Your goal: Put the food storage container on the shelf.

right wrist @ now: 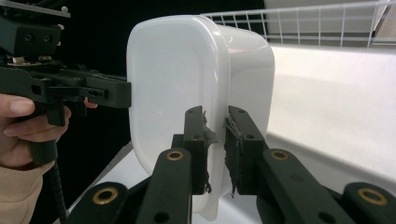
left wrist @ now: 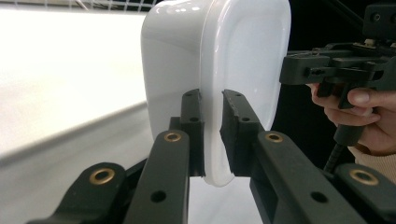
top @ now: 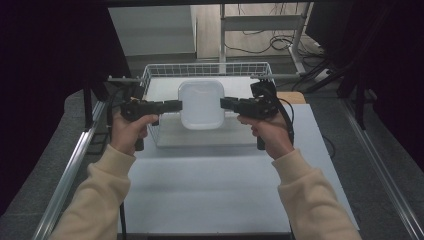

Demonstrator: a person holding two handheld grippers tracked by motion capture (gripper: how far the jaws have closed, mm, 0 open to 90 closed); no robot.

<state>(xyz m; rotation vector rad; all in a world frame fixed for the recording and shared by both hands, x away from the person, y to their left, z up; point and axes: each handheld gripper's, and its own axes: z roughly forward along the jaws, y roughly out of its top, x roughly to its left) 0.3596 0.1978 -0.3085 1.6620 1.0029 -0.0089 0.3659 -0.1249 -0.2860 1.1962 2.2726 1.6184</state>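
One white rounded plastic tub (top: 201, 105) is held above one white wire basket (top: 150, 75) by two black two-jaw grippers, left (top: 176, 104) and right (top: 226, 103).

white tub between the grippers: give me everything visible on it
The white tub looks like glossy, slightly translucent plastic: a rounded-rectangle container with a flared rim. It is held over the wire basket, opening upward, about level. The left gripper and the right gripper each pinch the rim on opposite sides, one jaw on either face of the rim. No contents are visible, and whether its base touches the basket floor cannot be told.
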